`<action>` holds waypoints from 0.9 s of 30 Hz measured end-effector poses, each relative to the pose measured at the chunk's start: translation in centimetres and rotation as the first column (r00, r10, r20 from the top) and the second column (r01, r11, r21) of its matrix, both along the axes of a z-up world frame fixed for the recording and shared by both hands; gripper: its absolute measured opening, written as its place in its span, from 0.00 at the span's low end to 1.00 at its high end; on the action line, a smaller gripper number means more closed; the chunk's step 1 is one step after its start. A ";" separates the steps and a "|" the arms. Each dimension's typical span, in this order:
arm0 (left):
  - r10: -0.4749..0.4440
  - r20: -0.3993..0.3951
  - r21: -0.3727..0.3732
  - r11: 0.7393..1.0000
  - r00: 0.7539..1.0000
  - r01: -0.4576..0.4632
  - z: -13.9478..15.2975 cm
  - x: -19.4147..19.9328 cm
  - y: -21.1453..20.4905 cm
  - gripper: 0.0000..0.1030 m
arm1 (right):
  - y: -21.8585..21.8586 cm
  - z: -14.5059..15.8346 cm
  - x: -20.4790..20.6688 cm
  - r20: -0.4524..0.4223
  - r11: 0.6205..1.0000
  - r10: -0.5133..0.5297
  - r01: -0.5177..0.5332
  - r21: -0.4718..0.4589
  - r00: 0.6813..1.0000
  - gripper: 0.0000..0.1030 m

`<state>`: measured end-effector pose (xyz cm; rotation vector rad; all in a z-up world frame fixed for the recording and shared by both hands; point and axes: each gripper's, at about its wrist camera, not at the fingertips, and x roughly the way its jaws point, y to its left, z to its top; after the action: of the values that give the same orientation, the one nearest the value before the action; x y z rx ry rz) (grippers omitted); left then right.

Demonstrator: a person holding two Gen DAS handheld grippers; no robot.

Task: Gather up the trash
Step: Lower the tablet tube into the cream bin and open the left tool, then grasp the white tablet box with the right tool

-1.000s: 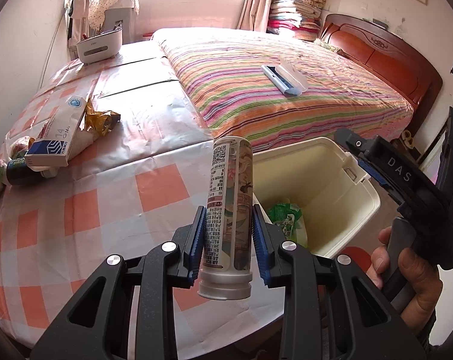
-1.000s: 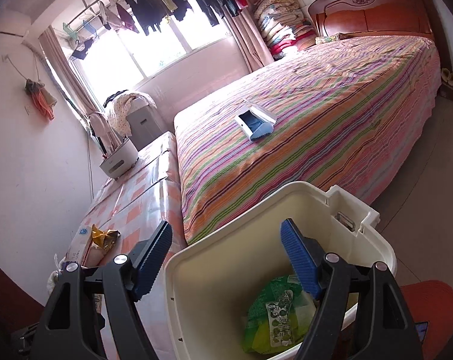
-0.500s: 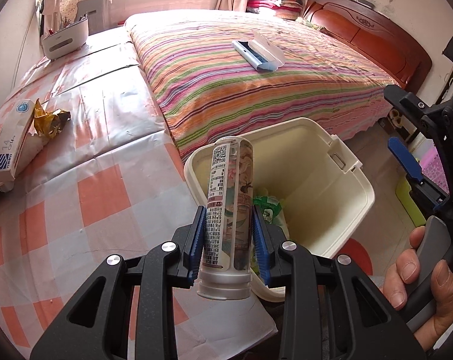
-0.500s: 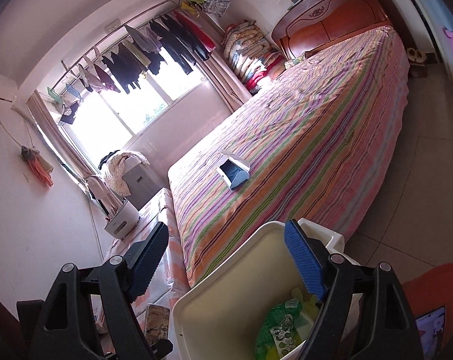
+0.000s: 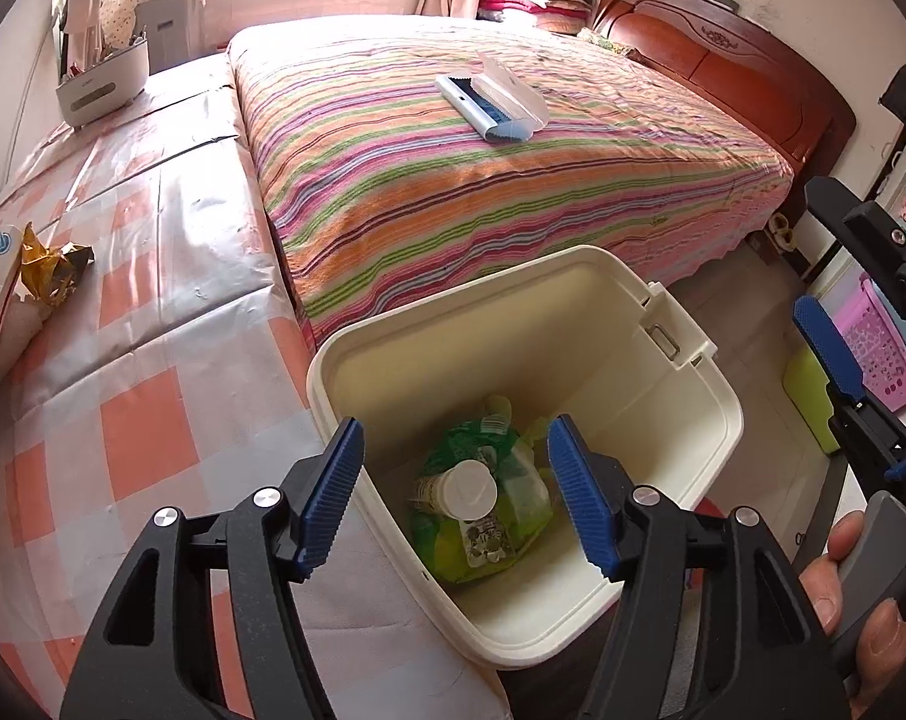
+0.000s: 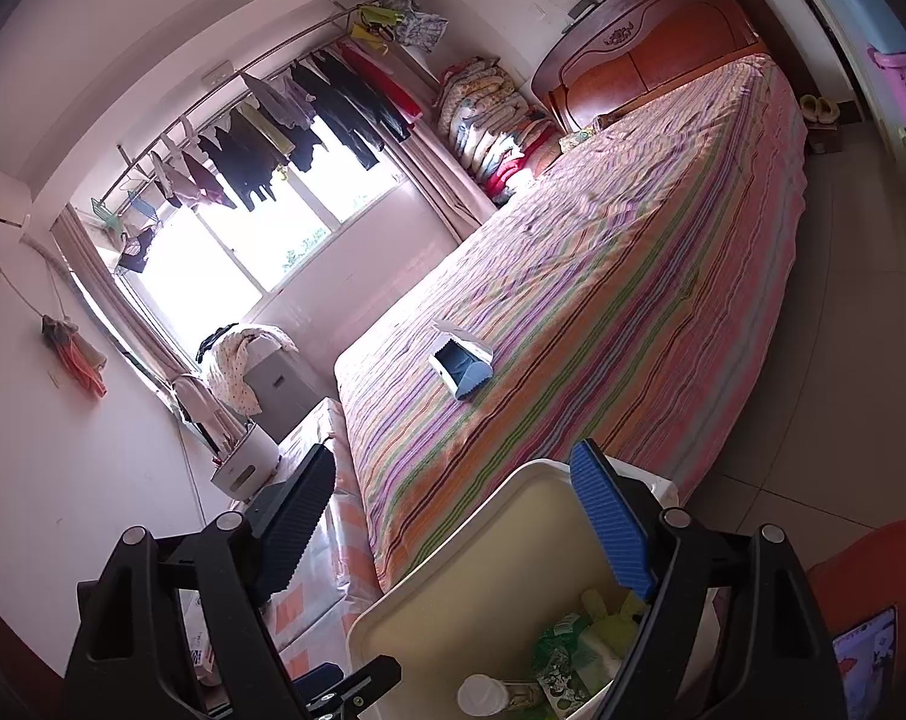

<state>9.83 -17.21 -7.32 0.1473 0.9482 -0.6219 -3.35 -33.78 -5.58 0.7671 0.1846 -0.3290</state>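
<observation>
Beside a striped bed (image 5: 513,180), the cream trash bin (image 5: 717,396) stands against the checked tablecloth (image 5: 141,432). Left gripper (image 5: 453,498): jaws just opened, apart and empty above the bin, where the white-capped bottle (image 5: 462,489) lies on a green wrapper (image 5: 513,516). Right gripper (image 6: 453,531), at three o'clock, gapes empty.

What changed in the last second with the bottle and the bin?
The left tongs have just been opening and let go of the bottle; it dropped into the cream bin and lies on the green wrapper, nothing between the pads. The right tongs stayed open and empty; the gold wrapper remains on the table.
</observation>
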 end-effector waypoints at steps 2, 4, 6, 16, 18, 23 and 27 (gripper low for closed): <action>0.013 0.024 -0.003 1.000 1.000 -0.013 0.4 0.1 0.4 0.62 | 0.0 0.0 0.0 -0.003 1.000 0.003 -0.003 0.001 1.000 0.76; 0.037 0.041 -0.004 0.999 0.998 -0.037 0.9 0.3 1.3 0.62 | 0.1 0.0 0.0 -0.005 1.000 0.008 -0.008 -0.001 1.000 0.76; 0.056 0.062 0.000 0.998 0.997 -0.056 1.2 0.5 2.3 0.63 | 0.4 0.0 0.2 -0.009 1.000 0.015 -0.016 -0.008 1.000 0.77; 0.155 0.200 0.007 0.987 0.967 -0.160 3.7 2.0 8.9 0.72 | 3.6 0.0 2.9 -0.070 0.992 0.117 -0.121 -0.045 0.991 0.77; 0.191 0.228 -0.002 0.981 0.955 -0.196 4.7 2.7 10.8 0.73 | 4.8 -0.1 3.9 -0.093 0.985 0.160 -0.165 -0.050 0.983 0.77; 0.305 0.265 -0.041 0.951 0.915 -0.306 6.4 4.3 16.5 0.73 | 8.3 0.0 6.3 -0.136 0.959 0.255 -0.268 -0.095 0.957 0.77; 0.391 0.234 -0.075 0.920 0.890 -0.384 6.9 5.4 21.0 0.73 | 11.0 0.0 8.3 -0.161 0.927 0.340 -0.359 -0.108 0.927 0.77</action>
<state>15.23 3.80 -0.41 0.0066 0.7012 -0.2370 4.96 -22.73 -5.57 0.5625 0.4227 -0.0532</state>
